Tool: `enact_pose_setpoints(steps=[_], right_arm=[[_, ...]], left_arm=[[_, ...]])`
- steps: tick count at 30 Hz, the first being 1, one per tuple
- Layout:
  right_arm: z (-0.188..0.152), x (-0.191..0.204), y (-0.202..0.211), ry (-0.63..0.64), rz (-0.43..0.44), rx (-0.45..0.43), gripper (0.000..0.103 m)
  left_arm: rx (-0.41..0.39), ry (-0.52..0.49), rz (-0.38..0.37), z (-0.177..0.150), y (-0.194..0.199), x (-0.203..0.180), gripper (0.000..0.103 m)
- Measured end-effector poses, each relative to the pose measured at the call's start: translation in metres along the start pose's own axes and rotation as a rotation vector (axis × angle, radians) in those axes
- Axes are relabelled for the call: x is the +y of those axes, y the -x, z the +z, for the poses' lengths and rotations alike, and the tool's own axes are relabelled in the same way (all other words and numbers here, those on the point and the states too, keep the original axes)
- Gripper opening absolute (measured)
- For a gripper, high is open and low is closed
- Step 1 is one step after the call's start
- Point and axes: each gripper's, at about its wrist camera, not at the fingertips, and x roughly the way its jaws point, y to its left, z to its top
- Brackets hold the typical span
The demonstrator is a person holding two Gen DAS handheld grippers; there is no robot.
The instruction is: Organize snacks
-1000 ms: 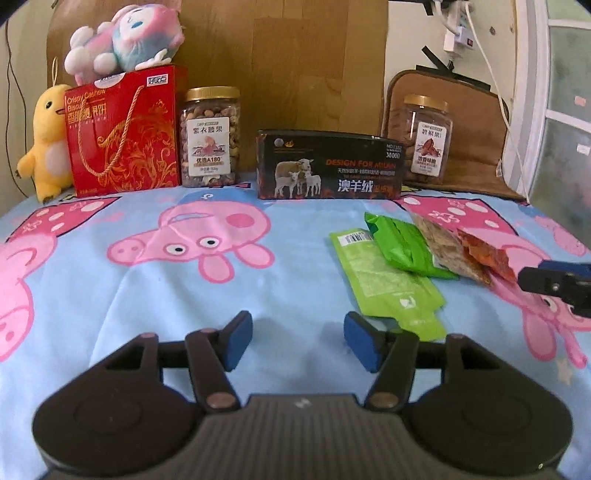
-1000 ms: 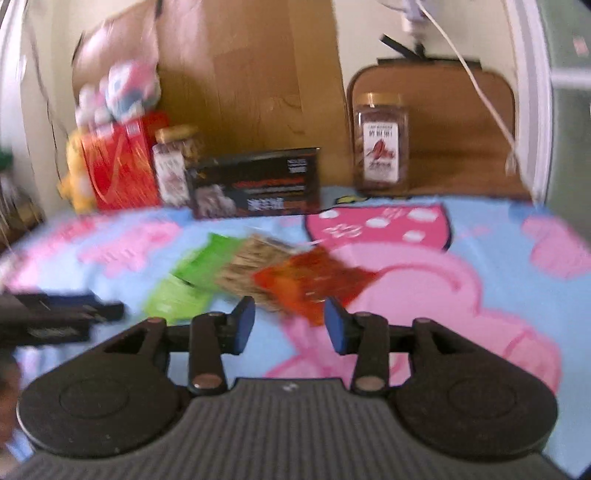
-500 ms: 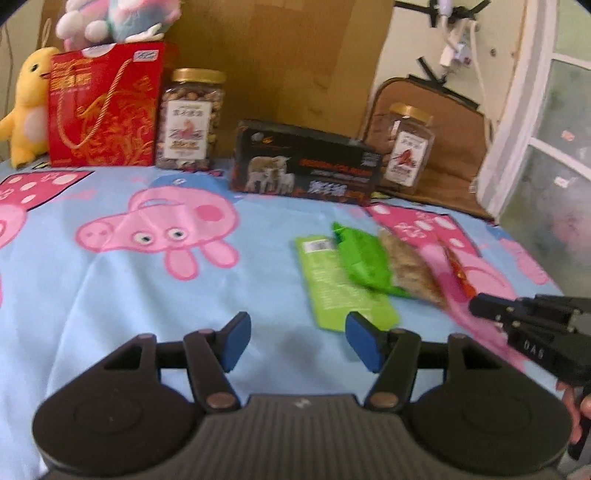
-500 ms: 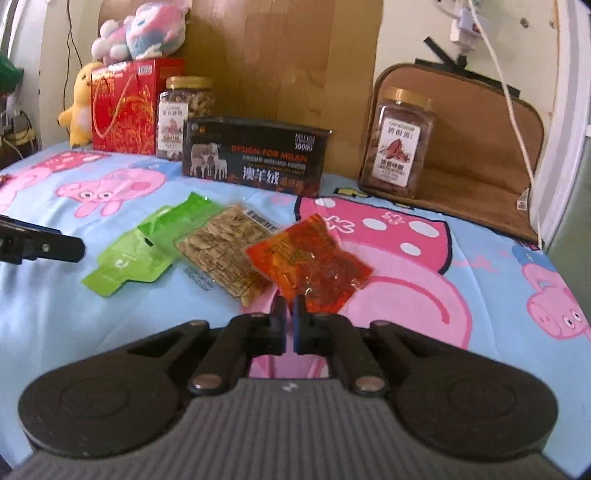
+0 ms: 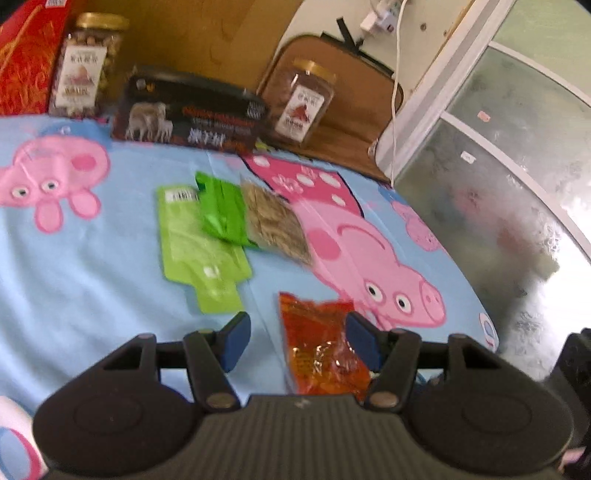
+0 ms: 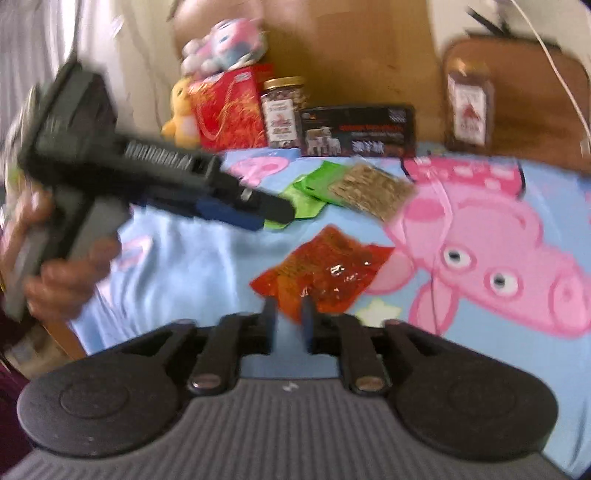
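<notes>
Since half a second ago, the orange-red snack packet [image 5: 322, 352] has left the row of packets and come to the near edge, between the spread fingers of the left gripper [image 5: 299, 338]. The right gripper [image 6: 288, 319], fingers nearly pressed together, seems to pinch the packet's near corner, though blur hides real contact. That thin hold could slip off the slick film. The green pouches [image 5: 201, 236] and seed packet [image 5: 275, 225] lie farther back on the pig-print surface [image 5: 74, 273].

Frosted window [image 5: 517, 173], brown headboard [image 5: 207, 33], seemingly daylit cream wall [image 5: 325, 18].
</notes>
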Motion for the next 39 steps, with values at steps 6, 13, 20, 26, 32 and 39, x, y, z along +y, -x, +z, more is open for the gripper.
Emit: enact_pose_setpoints(steps=[6,13,20,26,32,39], right_arm=[[0.002,-0.038,0.009,-0.280,0.038,-0.032,0.038],[0.000,-0.053,-0.013,-0.394,0.097,-0.031,0.037],[0.000,-0.052,-0.022,-0.428,0.117,-0.017,0.003],[-0.002,-0.062,-0.020,-0.529,0.165,-0.023,0.003],[-0.001,-0.059,-0.030,-0.515,0.153,-0.015,0.003],[-0.004,-0.061,-0.029,-0.527,0.165,-0.028,0.003]], left_arm=[[0.062,0.038,-0.023,-0.004,-0.013,0.002,0.058],[0.047,0.021,-0.023,-0.007,-0.014,-0.001,0.056],[0.034,0.068,-0.062,-0.008,-0.010,0.009,0.058],[0.026,0.182,-0.119,-0.009,-0.007,0.026,0.048],[-0.030,0.229,-0.155,-0.006,0.007,0.035,0.032],[-0.016,0.228,-0.189,-0.007,-0.001,0.029,0.036]])
